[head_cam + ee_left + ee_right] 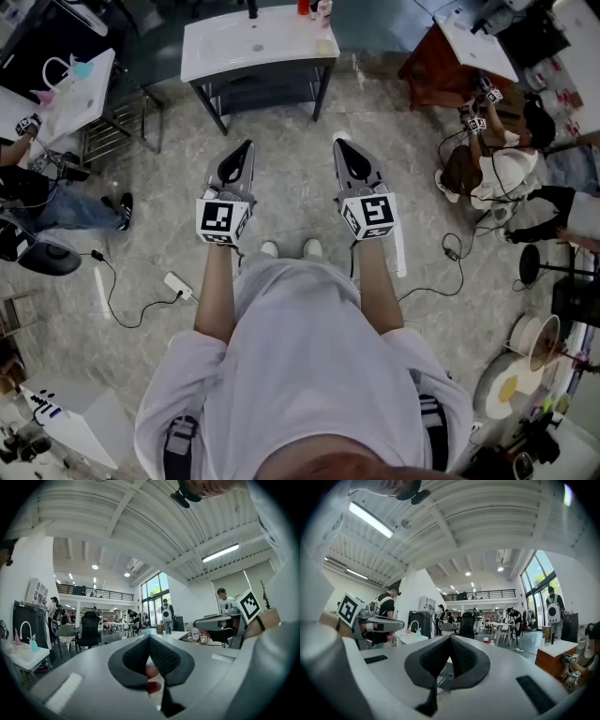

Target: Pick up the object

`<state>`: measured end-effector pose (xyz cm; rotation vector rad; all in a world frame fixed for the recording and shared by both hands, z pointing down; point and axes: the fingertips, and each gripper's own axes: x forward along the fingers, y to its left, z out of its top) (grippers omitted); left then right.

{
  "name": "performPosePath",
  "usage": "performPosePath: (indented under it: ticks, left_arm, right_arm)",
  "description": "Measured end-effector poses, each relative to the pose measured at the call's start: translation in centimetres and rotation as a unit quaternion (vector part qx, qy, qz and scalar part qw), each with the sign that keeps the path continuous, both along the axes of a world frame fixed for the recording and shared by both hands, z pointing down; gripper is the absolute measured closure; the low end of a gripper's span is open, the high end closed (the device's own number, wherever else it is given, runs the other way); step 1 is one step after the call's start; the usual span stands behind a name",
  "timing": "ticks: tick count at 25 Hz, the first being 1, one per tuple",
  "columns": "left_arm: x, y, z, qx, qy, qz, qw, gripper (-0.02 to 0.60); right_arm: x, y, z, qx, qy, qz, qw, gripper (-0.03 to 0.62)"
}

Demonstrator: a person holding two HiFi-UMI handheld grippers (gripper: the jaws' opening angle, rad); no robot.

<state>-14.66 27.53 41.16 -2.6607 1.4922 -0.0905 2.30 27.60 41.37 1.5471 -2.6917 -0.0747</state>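
Floor comes first: the grey marble-patterned tiled floor [281,187] fills most of the head view, and I stand on it with nothing within reach. Ahead of me, well apart from both tools, stands the white rectangular table with dark metal legs [234,47]. Its near edge and middle are bare. What it carries sits along the far edge and toward the far right corner.

Next in size are my two tools. I hold the left gripper [247,145] out level in front of my body. Its own view shows its fingers [133,660] pressed together at the tips with nothing clamped between them. The red and pink blurs below the tips lie far beyond them, not in the grip. The right gripper [339,142] is alongside, and its fingers [464,658] are likewise together and empty.

Smallest are the candidates for the task. At the table's far right corner a red bottle [304,6] and a pale bottle [323,9] stand close together. A small pale yellow block [324,45] lies just in from the right edge. I cannot tell which of these is the object.

I judge the task not begun: walking up to the table, spreading the fingers, closing on the thing and lifting it are all left.
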Motion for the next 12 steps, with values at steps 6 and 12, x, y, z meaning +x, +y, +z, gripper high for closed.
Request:
performPosePath:
  ticks: [6, 12]
  left_arm:
    - [0.7, 0.0, 0.2, -0.005, -0.004, 0.002, 1.0000, 0.583]
    - [1.6, 0.2, 0.8, -0.009, -0.014, 0.002, 0.9999, 0.583]
  right_arm:
    - [1.0, 0.1, -0.2, -0.001, -0.012, 0.004, 1.000, 0.592]
    - [2.4, 0.4, 0.5, -0.004, -0.005, 0.005, 1.000, 0.592]
